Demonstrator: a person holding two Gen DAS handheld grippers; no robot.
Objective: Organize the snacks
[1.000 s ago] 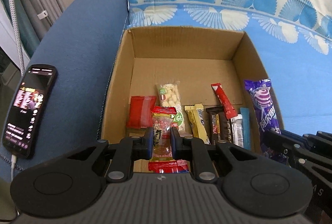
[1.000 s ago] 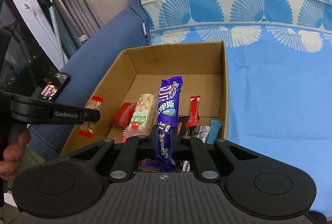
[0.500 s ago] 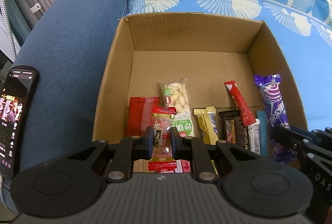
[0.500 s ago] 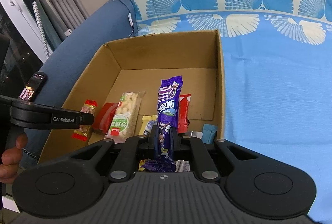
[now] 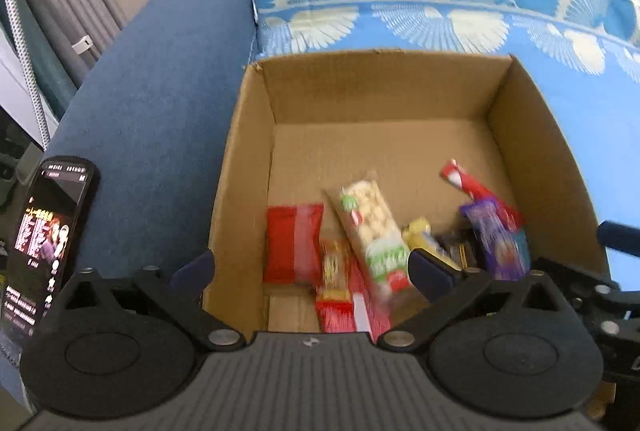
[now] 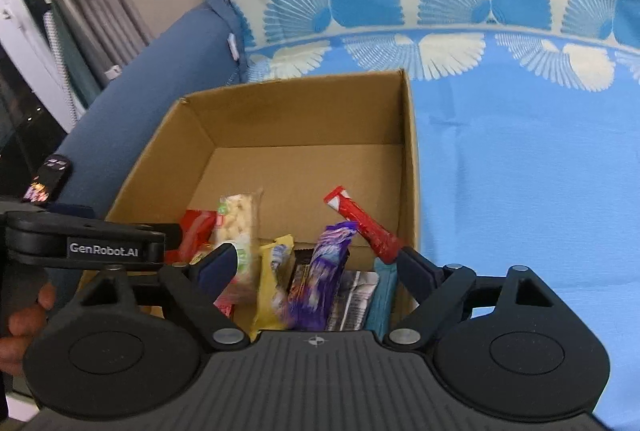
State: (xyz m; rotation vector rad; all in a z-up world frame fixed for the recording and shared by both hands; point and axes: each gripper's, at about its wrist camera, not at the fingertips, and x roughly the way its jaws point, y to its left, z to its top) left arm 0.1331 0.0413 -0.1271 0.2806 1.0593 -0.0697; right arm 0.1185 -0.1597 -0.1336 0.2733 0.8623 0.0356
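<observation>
The left gripper [image 5: 310,267] is opening its jaws, and the small red peanut packet [image 5: 334,281] lies loose between the fingers, touching neither pad, on the floor of the cardboard box [image 5: 248,167]. Just beyond it lies the clear puffed-snack packet [image 5: 370,227], and to the left of it a flat red packet [image 5: 294,243]. The right gripper [image 6: 310,265] is also opening, with the purple wrapper [image 6: 324,275] free between its fingers, leaning blurred on the dark bars in the box. A red stick [image 6: 366,227] is beyond the right finger, a yellow bar [image 6: 274,271] near the left one. Far left, on the blue sofa arm [image 5: 160,103], lies a phone [image 5: 46,239].
</observation>
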